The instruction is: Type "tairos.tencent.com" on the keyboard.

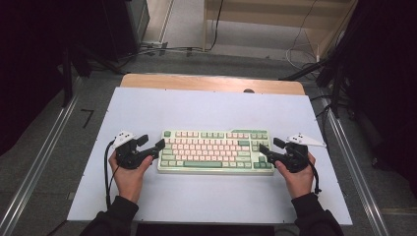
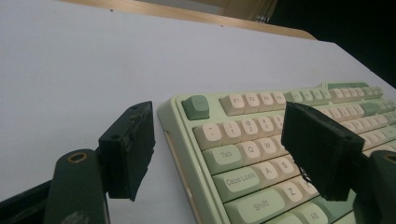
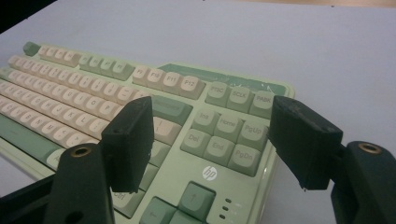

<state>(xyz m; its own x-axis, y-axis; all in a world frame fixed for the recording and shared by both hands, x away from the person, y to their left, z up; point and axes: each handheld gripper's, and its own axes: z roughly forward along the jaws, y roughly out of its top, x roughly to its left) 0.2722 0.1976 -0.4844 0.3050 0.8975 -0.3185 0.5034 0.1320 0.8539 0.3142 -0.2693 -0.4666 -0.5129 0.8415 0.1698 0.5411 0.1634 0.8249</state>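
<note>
a green and cream keyboard (image 1: 216, 151) lies flat at the middle of the high view, on the white board (image 1: 206, 110) that covers the table, long side across the frame. my left gripper (image 1: 152, 143) sits at its left end and my right gripper (image 1: 271, 146) at its right end, both low in the frame with my hands behind them; from up there i cannot tell whether any jaw touches the case.

in the left gripper view my jaws are spread wide, one at lower left over bare board, the other at right over the letter keys, hiding part of those rows. the keyboard's corner with the green key (image 2: 196, 106) lies between them. the bottom row is cut off at the frame's lower edge.

in the right gripper view my jaws are spread too, straddling the right end of the keyboard, the navigation keys (image 3: 226, 135) between them. the left jaw covers some keys; small lights near the logo (image 3: 209, 173) are too small to read.
</note>
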